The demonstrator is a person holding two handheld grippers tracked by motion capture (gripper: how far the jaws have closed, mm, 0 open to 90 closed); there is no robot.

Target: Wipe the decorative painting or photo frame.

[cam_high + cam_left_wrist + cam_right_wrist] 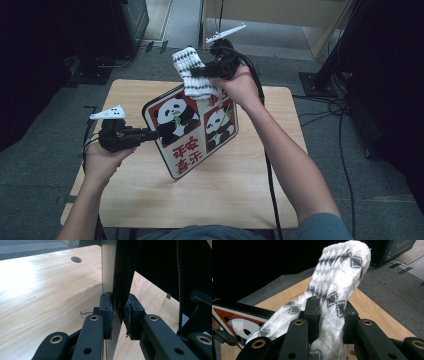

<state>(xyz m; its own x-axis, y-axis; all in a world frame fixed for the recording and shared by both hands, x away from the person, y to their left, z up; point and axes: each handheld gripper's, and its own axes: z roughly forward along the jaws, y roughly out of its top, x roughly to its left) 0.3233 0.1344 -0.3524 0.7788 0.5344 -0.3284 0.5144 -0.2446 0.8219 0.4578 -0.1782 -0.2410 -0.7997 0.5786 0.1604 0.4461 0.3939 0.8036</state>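
Small light wooden table (215, 195) with a round cable hole (76, 259) and a paperclip (86, 310) on top, standing on grey carpet (45, 165). Dark at both sides, with black stands (320, 80) and loose cables (345, 130) on the floor to the right. Brighter at the back, past a pale wooden cabinet (320, 30) and a strip of lit floor (175, 20).

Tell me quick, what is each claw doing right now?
Left claw: closed on the edge of the flat square panda board with red panels, held tilted over the wooden table.
Right claw: closed on the white-and-grey knitted cloth.
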